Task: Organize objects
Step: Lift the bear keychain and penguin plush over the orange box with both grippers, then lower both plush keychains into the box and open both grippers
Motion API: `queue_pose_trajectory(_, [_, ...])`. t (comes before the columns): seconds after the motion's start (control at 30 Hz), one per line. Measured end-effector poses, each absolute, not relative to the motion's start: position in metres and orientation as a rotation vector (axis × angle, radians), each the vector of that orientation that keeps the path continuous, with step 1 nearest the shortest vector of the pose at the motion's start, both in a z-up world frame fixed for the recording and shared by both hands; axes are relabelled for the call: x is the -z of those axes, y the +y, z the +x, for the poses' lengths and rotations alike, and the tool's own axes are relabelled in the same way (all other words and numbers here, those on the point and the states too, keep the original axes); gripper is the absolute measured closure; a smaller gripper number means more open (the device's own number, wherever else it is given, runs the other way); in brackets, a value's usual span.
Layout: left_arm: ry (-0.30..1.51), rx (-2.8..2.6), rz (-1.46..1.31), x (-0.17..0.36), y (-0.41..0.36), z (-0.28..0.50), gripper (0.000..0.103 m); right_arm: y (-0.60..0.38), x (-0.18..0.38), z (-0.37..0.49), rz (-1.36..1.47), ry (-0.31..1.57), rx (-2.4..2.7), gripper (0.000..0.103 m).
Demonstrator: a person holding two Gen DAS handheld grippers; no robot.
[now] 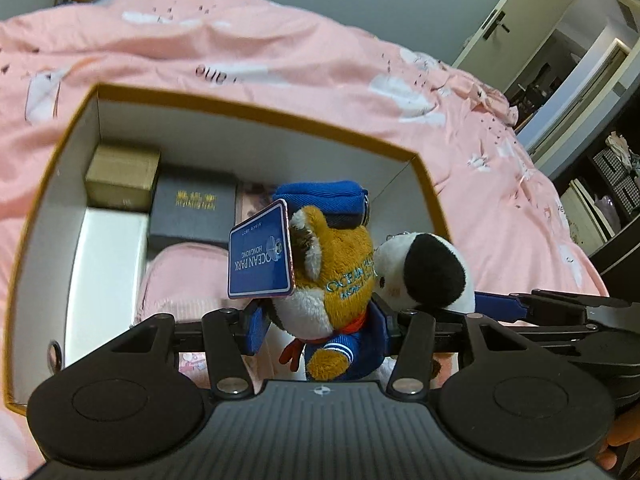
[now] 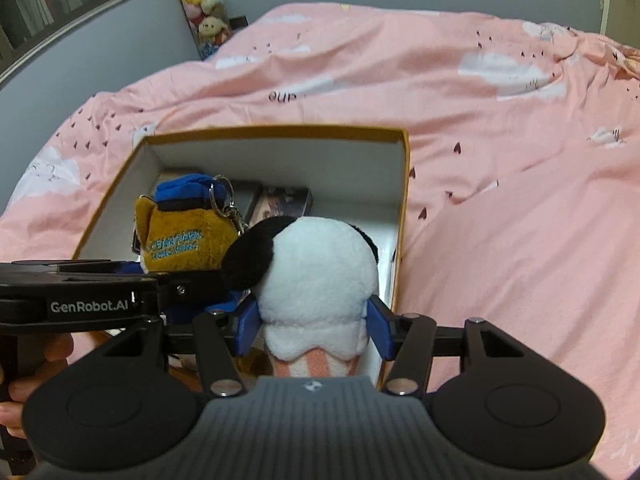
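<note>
An open box with a gold rim (image 1: 248, 110) (image 2: 280, 132) lies on the pink bed. My left gripper (image 1: 320, 326) is shut on a brown fox plush (image 1: 340, 276) with a blue cap and a blue Ocean Park tag (image 1: 260, 258), held over the box. My right gripper (image 2: 314, 326) is shut on a white and black panda plush (image 2: 320, 280), held over the box's right side, touching the fox plush (image 2: 184, 244). The panda plush also shows in the left wrist view (image 1: 424, 272).
Inside the box lie a gold box (image 1: 120, 176), a black box (image 1: 192, 208), a white box (image 1: 108, 276), a pink pouch (image 1: 180, 280) and a photo card (image 2: 286, 202). The pink duvet (image 2: 500, 200) surrounds the box. Shelves (image 1: 616, 176) and a door stand at right.
</note>
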State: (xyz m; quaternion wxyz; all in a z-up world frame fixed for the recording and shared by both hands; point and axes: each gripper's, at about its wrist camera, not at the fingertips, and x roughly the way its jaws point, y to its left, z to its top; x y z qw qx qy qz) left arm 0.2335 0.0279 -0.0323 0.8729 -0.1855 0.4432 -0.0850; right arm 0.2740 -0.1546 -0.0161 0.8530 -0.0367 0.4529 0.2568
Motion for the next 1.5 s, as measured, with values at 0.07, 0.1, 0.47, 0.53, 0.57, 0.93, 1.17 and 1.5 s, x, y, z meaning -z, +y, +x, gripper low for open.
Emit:
queue_pose_trajectory(0.07, [0.941, 0.179, -0.384, 0.037, 0.027, 0.235, 0.045, -0.152, 0.021, 0.276, -0.095, 0.964, -0.538, 0.045])
queue_pose_trajectory(0.1, [0.946, 0.177, -0.376, 0.039, 0.027, 0.236, 0.045, -0.151, 0.023, 0.277, -0.105, 0.97, -0.538, 0.045])
queue_pose_trajectory(0.47, [0.974, 0.148, -0.325, 0.048, 0.025, 0.235, 0.044, -0.141, 0.032, 0.281, -0.167, 0.987, -0.546, 0.044])
queue_pose_trajectory(0.53, [0.971, 0.144, -0.319, 0.048, 0.025, 0.235, 0.042, -0.141, 0.032, 0.28, -0.172, 0.986, -0.546, 0.044])
queue_pose_trajectory(0.57, [0.968, 0.141, -0.314, 0.048, 0.024, 0.234, 0.042, -0.141, 0.032, 0.28, -0.179, 0.984, -0.545, 0.043])
queue_pose_trajectory(0.93, [0.939, 0.141, -0.263, 0.043, 0.023, 0.232, 0.037, -0.138, 0.031, 0.277, -0.245, 0.983, -0.539, 0.046])
queue_pose_trajectory(1.17, [0.921, 0.193, -0.32, 0.029, 0.042, 0.229, 0.052, -0.137, 0.024, 0.275, -0.281, 0.962, -0.553, 0.058])
queue_pose_trajectory(1.5, [0.92, 0.203, -0.359, 0.03, 0.044, 0.248, 0.064, -0.121, 0.027, 0.28, -0.398, 0.947, -0.636, 0.072])
